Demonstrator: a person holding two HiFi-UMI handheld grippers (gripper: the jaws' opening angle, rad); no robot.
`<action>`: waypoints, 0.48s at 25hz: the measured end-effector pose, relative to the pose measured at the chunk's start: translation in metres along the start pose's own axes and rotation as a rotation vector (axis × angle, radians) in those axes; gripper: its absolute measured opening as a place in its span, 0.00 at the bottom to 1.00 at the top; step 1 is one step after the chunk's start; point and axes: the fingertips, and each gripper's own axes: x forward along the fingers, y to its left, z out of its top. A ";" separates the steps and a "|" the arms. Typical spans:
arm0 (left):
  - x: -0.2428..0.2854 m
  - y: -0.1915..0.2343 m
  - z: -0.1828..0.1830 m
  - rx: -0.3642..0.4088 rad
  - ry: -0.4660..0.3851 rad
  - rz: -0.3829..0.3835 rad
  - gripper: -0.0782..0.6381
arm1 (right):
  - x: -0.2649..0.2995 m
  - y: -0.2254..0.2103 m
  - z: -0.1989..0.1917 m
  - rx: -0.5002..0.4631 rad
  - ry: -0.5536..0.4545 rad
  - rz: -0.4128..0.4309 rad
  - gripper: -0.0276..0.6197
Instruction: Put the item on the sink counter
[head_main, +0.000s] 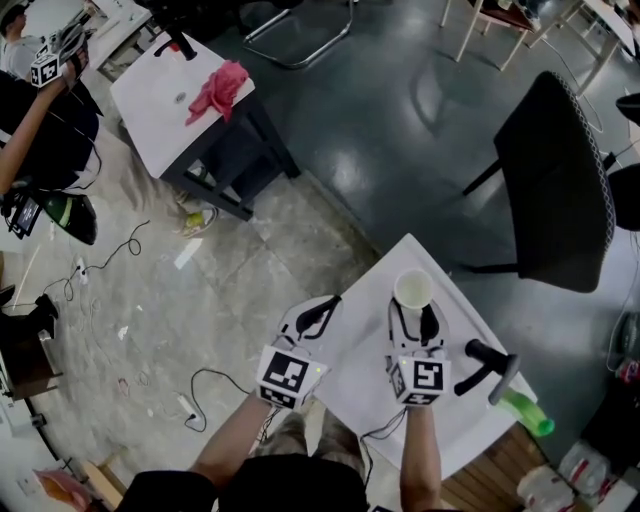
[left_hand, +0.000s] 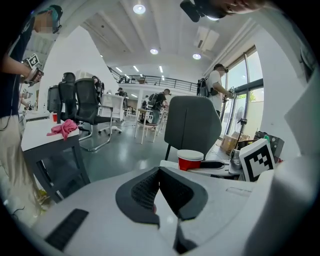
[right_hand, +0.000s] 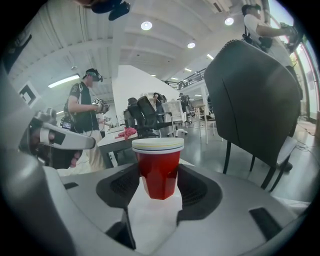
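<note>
A red cup (head_main: 413, 290) with a white rim sits between the jaws of my right gripper (head_main: 414, 308), which is shut on it over the small white table (head_main: 365, 375). In the right gripper view both pads press the sides of the cup (right_hand: 159, 167), and its base hangs slightly above the white tabletop (right_hand: 150, 222). My left gripper (head_main: 318, 312) is at the table's left edge, shut with nothing in it. In the left gripper view its pads (left_hand: 172, 187) meet, and the cup (left_hand: 190, 160) shows beyond them to the right.
A black handle (head_main: 488, 364) and a green bottle (head_main: 527, 413) lie at the table's right end. A black chair (head_main: 560, 180) stands just beyond. Farther left is a second table (head_main: 160, 110) with a pink cloth (head_main: 217, 90). Another person (head_main: 40, 120) stands there. Cables lie on the floor.
</note>
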 end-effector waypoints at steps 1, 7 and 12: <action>0.002 0.001 -0.001 -0.002 0.002 0.001 0.11 | 0.002 -0.001 -0.001 -0.002 0.003 0.000 0.41; 0.009 0.003 -0.009 -0.021 0.022 0.004 0.11 | 0.013 -0.006 -0.008 0.002 0.017 0.006 0.41; 0.012 0.006 -0.011 -0.024 0.025 0.008 0.11 | 0.020 -0.007 -0.014 0.005 0.033 0.004 0.41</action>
